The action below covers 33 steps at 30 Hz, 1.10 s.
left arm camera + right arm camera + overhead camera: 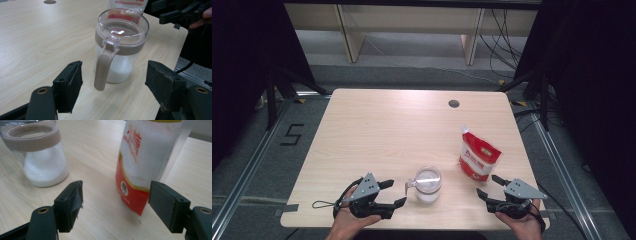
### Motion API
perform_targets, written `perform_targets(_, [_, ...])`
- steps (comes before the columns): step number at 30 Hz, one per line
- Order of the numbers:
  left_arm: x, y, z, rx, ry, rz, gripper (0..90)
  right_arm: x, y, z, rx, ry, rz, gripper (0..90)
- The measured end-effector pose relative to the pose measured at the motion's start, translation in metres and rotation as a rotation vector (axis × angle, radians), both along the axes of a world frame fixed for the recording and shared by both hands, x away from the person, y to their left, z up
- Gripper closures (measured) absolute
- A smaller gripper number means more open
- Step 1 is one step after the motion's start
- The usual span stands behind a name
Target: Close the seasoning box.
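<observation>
A clear glass jar with a beige collar and clear lid stands near the table's front edge, about a third full of white sugar. Its beige handle points toward my left gripper, which stands open just left of it. In the left gripper view the handle hangs between the spread jaws of my left gripper, touching neither. A red and white sugar pouch stands upright to the jar's right. My right gripper is open in front of the pouch, pads apart from it, with the jar to its left.
The light wooden table has a round cable hole near its far edge. Black curtains hang on both sides. Beyond the table is grey floor with cables and a wooden frame.
</observation>
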<state>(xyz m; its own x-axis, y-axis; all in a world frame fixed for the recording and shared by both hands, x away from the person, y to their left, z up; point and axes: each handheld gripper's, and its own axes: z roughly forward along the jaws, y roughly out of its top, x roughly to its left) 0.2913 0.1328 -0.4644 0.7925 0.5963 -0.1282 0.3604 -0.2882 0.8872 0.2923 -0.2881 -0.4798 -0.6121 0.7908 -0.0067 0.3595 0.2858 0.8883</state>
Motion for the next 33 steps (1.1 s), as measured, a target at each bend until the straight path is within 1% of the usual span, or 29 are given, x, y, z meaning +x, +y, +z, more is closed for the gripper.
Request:
perform_targets(1, [0.000,0.000,-0.001,-0.009,0.003,-0.001,28.8,-0.001,0.001,0.000,0.004,0.016,-0.004,28.7])
perform_targets(2, [-0.001,0.000,-0.002,-0.015,0.016,0.011,28.8,-0.001,0.001,0.000,0.004,0.015,-0.004,28.6])
perform_targets(3, [-0.002,0.000,-0.003,-0.011,0.015,0.014,28.7,-0.001,0.001,0.000,0.003,0.015,-0.003,28.6])
perform_targets(4, [-0.002,0.001,-0.004,-0.011,0.019,0.016,28.6,0.000,0.001,0.000,-0.001,0.008,-0.001,28.6])
perform_targets(5, [-0.001,0.002,-0.004,-0.003,0.014,0.014,28.4,0.002,0.000,0.000,-0.010,-0.010,0.014,28.6])
perform_targets(7, [-0.001,0.003,-0.006,-0.012,0.026,0.019,27.9,0.002,0.000,0.000,-0.011,-0.005,0.011,28.6])
perform_targets(9, [-0.002,0.003,-0.008,-0.004,0.034,0.029,27.7,0.001,0.000,-0.001,-0.007,-0.009,0.007,28.6])
perform_targets(10, [-0.002,0.003,-0.009,-0.005,0.035,0.021,27.7,0.001,0.000,-0.001,-0.006,-0.001,0.007,28.6])
perform_targets(11, [-0.002,0.003,-0.010,-0.004,0.037,0.018,27.7,0.002,0.000,-0.001,-0.017,-0.020,0.018,28.6])
perform_targets(12, [-0.002,0.003,-0.010,-0.002,0.036,0.018,27.7,0.002,0.000,-0.001,-0.008,-0.011,0.016,28.6])
perform_targets(13, [-0.003,0.004,-0.010,0.012,0.034,0.017,27.6,0.002,0.001,-0.001,-0.006,-0.009,0.024,28.6])
perform_targets(14, [-0.003,0.004,-0.011,0.011,0.036,0.016,27.6,0.001,0.001,0.000,0.004,-0.005,0.021,28.5])
perform_targets(16, [-0.004,0.004,-0.012,0.016,0.037,0.017,27.4,0.001,0.000,0.000,-0.003,-0.006,0.021,28.4])
perform_targets(17, [-0.003,0.004,-0.014,0.008,0.037,0.017,27.3,0.001,0.000,0.000,-0.002,-0.006,0.020,28.3])
perform_targets(18, [-0.003,0.005,-0.014,0.023,0.039,0.017,27.1,0.002,0.000,0.000,-0.005,-0.012,0.019,28.0])
perform_targets(19, [-0.004,0.005,-0.014,0.024,0.043,0.024,26.7,-0.001,0.001,0.001,0.011,0.009,0.005,28.0])
perform_targets(20, [-0.004,0.006,-0.015,0.030,0.044,0.024,26.6,-0.001,0.000,0.002,-0.002,-0.001,0.018,28.1])
perform_targets(21, [-0.005,0.007,-0.017,0.032,0.045,0.024,26.6,-0.001,0.000,0.002,0.001,-0.005,0.017,28.0])
perform_targets(22, [-0.004,0.008,-0.018,0.034,0.042,0.018,26.6,-0.001,0.001,0.002,0.008,0.002,0.021,28.0])
perform_targets(23, [-0.005,0.008,-0.018,0.029,0.046,0.022,26.5,-0.002,0.002,0.003,0.001,-0.003,0.013,27.8])
perform_targets(24, [-0.005,0.009,-0.019,0.033,0.049,0.023,26.4,-0.002,0.002,0.002,0.009,-0.006,0.016,27.7])
perform_targets(25, [-0.005,0.010,-0.019,0.043,0.047,0.020,26.1,-0.006,0.004,0.002,0.023,0.023,0.009,27.4])
perform_targets(26, [-0.006,0.010,-0.019,0.029,0.043,0.022,25.7,-0.008,0.005,0.002,0.034,0.033,0.010,27.0])
perform_targets(27, [-0.006,0.011,-0.019,0.046,0.041,0.017,25.3,-0.007,0.003,0.001,0.019,0.017,0.033,26.7])
perform_targets(29, [-0.008,0.012,-0.020,0.043,0.041,0.008,24.2,-0.009,0.004,0.002,0.021,0.009,0.031,26.4])
perform_targets(30, [-0.008,0.012,-0.020,0.048,0.037,0.006,23.9,-0.013,0.005,0.003,0.030,0.023,0.023,26.2])
perform_targets(31, [-0.009,0.012,-0.021,0.053,0.030,0.004,23.6,-0.012,0.005,0.002,0.021,0.003,0.036,25.9])
perform_targets(32, [-0.009,0.013,-0.021,0.063,0.029,0.005,23.0,-0.016,0.006,0.003,0.036,0.037,0.022,25.6])
perform_targets(33, [-0.010,0.013,-0.022,0.065,0.029,0.006,22.2,-0.015,0.007,0.002,0.037,0.025,0.035,25.2])
